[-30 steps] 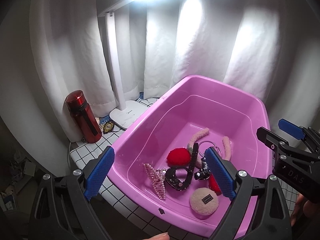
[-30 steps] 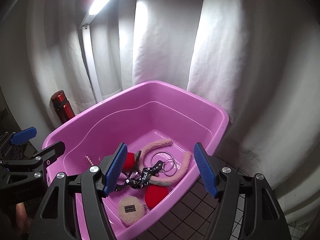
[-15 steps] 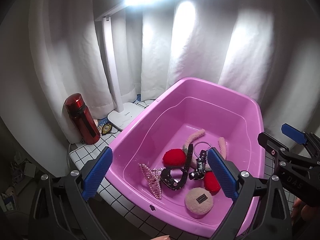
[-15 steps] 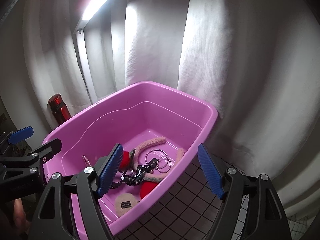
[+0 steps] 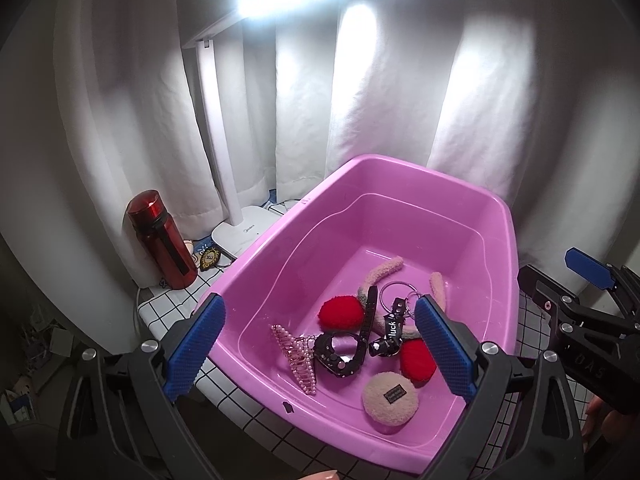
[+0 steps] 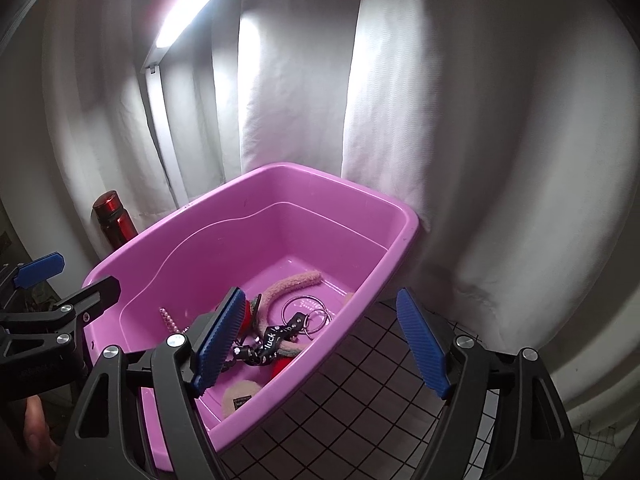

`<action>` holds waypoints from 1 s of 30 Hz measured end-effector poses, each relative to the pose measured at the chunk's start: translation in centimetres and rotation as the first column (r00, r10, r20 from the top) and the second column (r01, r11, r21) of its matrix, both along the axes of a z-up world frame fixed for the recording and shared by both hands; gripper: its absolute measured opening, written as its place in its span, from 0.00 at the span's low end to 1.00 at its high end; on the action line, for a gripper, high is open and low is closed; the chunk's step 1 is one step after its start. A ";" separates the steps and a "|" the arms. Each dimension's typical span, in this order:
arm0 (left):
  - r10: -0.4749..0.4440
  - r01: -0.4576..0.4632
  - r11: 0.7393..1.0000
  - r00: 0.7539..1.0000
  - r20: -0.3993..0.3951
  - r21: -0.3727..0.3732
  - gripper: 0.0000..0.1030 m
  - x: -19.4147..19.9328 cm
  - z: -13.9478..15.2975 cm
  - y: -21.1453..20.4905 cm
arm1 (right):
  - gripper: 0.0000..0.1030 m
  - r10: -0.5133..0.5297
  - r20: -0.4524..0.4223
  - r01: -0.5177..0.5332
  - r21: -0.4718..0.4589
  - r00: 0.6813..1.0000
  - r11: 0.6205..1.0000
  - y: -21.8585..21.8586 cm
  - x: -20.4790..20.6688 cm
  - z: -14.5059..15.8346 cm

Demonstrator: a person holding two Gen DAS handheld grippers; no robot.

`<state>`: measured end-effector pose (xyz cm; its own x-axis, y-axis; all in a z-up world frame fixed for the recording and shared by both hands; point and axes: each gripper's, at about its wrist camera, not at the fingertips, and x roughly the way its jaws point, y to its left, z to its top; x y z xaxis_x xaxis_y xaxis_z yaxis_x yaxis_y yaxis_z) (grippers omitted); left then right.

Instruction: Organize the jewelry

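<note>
A pink plastic tub (image 5: 460,188) (image 6: 312,172) holds the accessories: a pearl hair claw (image 5: 298,354), a black studded strap (image 5: 352,344), a black "luck" keychain with metal rings (image 5: 394,320) (image 6: 276,336), two red pompoms (image 5: 340,312), a fuzzy pink headband (image 5: 384,270) (image 6: 292,284) and a beige round puff (image 5: 390,398) (image 6: 240,394). My left gripper (image 5: 318,350) is open and empty, above the tub's near edge. My right gripper (image 6: 320,340) is open and empty, over the tub's right rim.
A red bottle (image 5: 160,240) (image 6: 114,218) and a white desk lamp (image 5: 244,232) stand left of the tub on a white tiled table (image 5: 176,304). White curtains hang close behind. A dark tiled surface (image 6: 360,400) lies right of the tub.
Both grippers have drawn back and up from the tub, so it looks smaller and lower. Both stay open. The items in the tub have not moved.
</note>
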<state>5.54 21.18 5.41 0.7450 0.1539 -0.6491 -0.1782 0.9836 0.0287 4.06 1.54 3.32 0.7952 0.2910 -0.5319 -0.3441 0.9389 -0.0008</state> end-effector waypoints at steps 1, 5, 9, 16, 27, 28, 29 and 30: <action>0.001 -0.001 1.000 1.000 0.000 0.000 0.91 0.0 0.0 0.0 | 0.72 -0.003 -0.001 0.003 -0.001 1.000 1.000 -0.2 -0.1 0.0; 0.003 -0.003 1.000 1.000 0.000 0.003 0.91 -0.2 0.2 -0.4 | 0.76 -0.014 0.000 0.014 -0.004 1.000 1.000 -0.6 -0.3 0.0; 0.005 -0.005 1.000 1.000 -0.003 0.001 0.91 -0.3 0.2 -0.6 | 0.76 -0.025 0.004 0.025 -0.002 1.000 1.000 -1.2 -0.6 0.1; 0.007 -0.007 1.000 1.000 -0.004 0.011 0.91 -0.5 0.4 -1.1 | 0.79 -0.032 -0.002 0.032 -0.002 0.999 0.999 -1.9 -0.8 -0.1; 0.008 -0.008 1.000 1.000 -0.004 0.016 0.91 -0.8 0.5 -1.6 | 0.79 -0.029 0.006 0.029 -0.001 1.000 1.000 -2.5 -1.5 0.0; 0.009 -0.008 1.000 1.000 -0.004 0.015 0.91 -0.9 0.5 -1.6 | 0.79 -0.026 0.005 0.026 -0.001 1.000 1.000 -2.5 -1.5 -0.1; 0.007 -0.007 1.000 1.000 -0.004 0.015 0.91 -0.9 0.5 -1.6 | 0.79 -0.024 0.004 0.024 -0.003 1.000 1.000 -2.5 -1.5 -0.1; 0.007 -0.007 1.000 1.000 -0.006 0.015 0.91 -0.9 0.6 -1.7 | 0.79 -0.022 0.005 0.022 -0.005 1.000 1.000 -2.5 -1.6 -0.1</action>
